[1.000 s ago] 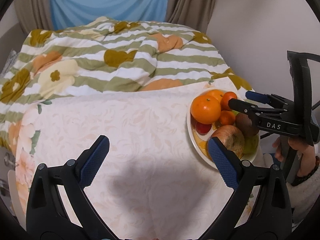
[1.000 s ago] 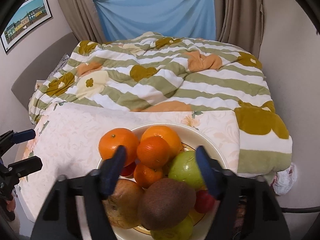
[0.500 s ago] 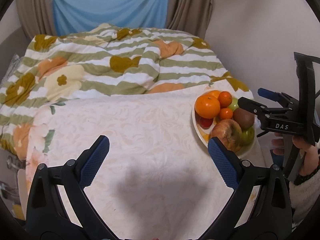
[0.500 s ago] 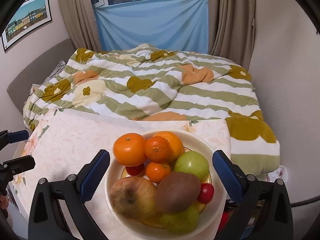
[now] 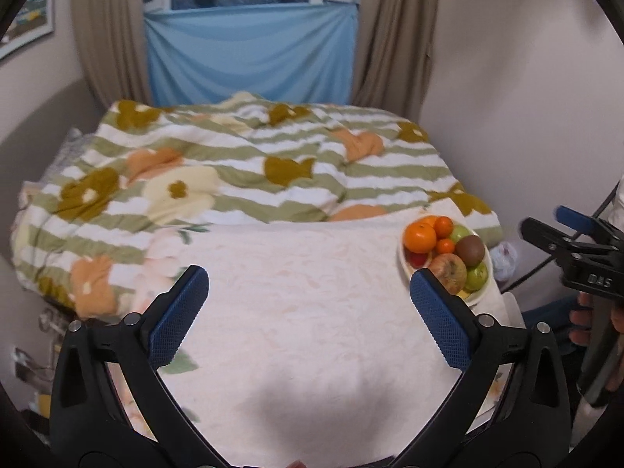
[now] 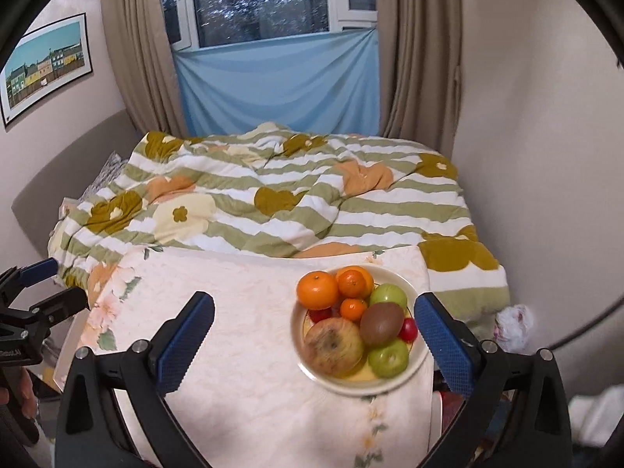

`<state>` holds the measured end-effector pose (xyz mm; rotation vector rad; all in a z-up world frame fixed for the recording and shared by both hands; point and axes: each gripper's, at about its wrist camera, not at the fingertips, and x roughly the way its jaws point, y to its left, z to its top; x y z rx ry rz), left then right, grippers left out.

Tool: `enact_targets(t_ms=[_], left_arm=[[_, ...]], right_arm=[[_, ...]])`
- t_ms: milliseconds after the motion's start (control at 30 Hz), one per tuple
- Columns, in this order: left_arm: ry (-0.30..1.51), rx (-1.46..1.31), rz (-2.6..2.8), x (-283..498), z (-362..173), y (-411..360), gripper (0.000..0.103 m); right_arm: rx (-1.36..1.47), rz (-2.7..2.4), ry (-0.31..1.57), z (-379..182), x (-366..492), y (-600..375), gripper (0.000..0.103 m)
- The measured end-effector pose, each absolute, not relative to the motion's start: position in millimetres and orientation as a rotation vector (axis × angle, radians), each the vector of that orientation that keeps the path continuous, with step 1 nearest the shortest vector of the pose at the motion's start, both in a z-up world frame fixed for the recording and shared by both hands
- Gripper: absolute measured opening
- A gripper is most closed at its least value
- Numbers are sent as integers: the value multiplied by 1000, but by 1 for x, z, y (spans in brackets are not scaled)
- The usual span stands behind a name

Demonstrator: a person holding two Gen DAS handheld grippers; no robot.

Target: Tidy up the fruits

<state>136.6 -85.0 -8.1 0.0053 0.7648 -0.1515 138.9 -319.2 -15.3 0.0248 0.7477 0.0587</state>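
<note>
A cream plate (image 6: pixel 419 358) sits at the right end of the cloth-covered table (image 6: pixel 249 312). It holds a large orange (image 6: pixel 317 289), smaller oranges, a kiwi (image 6: pixel 381 323), a brown-spotted apple (image 6: pixel 333 346), green apples and small red fruits. My right gripper (image 6: pixel 314 299) hangs above and in front of the plate, jaws wide open, nothing between the pads. My left gripper (image 5: pixel 307 273) is open and empty over the middle of the table, with the plate (image 5: pixel 485 292) off to its right. Each gripper appears at the edge of the other's view.
A bed with a green-striped flowered quilt (image 6: pixel 296 195) lies right behind the table. A wall stands close on the right. Curtains and a window with a blue cloth (image 6: pixel 277 85) are at the back. A crumpled white thing (image 6: pixel 513 321) lies low, right of the table.
Both grippers have drawn back and upward, so the plate looks smaller and farther. The right jaws, narrower around the fruit pile a second ago, have spread wide.
</note>
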Motion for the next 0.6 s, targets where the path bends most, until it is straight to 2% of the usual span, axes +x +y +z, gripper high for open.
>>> enact_targets(t_ms=[200,600], left_arm=[[720,-9,-95,99,10,-52,103],[665,2,-58,52,21,-23,103]], right_arm=[[27,25,721,2,102,-296,102],[-2,-26,691,2,65,-269,102]])
